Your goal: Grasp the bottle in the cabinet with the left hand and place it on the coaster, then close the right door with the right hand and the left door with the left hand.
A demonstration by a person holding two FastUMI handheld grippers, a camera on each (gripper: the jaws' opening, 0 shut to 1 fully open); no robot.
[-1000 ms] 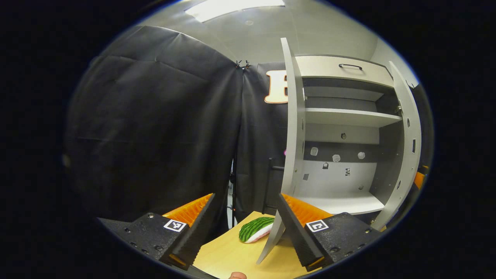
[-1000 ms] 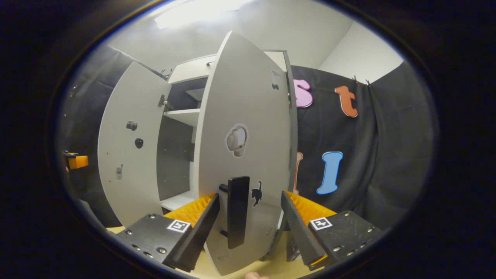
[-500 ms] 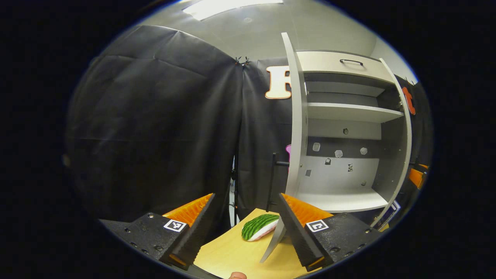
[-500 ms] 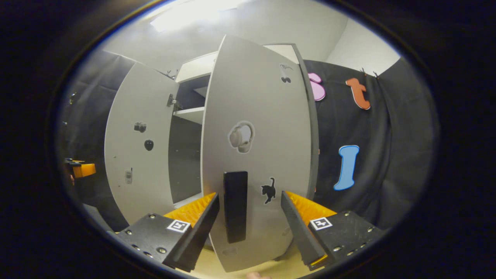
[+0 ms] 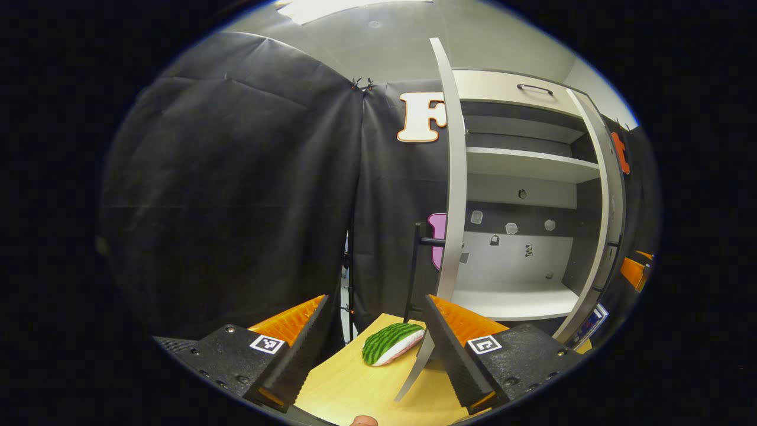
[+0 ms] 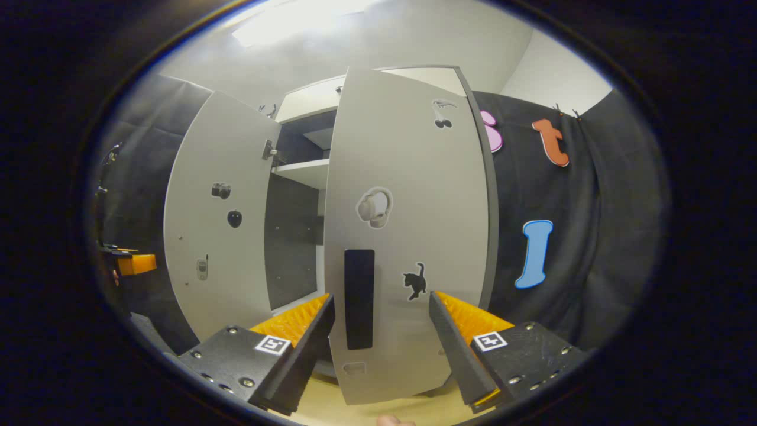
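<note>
The white cabinet (image 5: pixel 520 97) stands with both doors ajar. In the left gripper view the left door (image 5: pixel 454 177) shows edge-on just ahead of my open left gripper (image 5: pixel 372 349), its bottom corner close to the right finger; its black handle (image 5: pixel 416 269) sticks out on the far side. In the right gripper view the right door (image 6: pixel 414 195) faces me, its black handle (image 6: pixel 359 299) just above the gap of my open right gripper (image 6: pixel 381 349). The left door's inner face (image 6: pixel 219 236) stands farther left. The lower shelf (image 5: pixel 514 299) lies bare.
A watermelon-patterned piece (image 5: pixel 390 344) lies on the wooden table (image 5: pixel 355 384) beside the left door's foot. Black cloth hangs left of the cabinet and behind it. The right door (image 5: pixel 604 207) shows as a thin edge at the cabinet's right.
The right door has swung further toward the cabinet, its face now turned more squarely to the right gripper. The left gripper view has shifted slightly; the left door stands about where it was.
</note>
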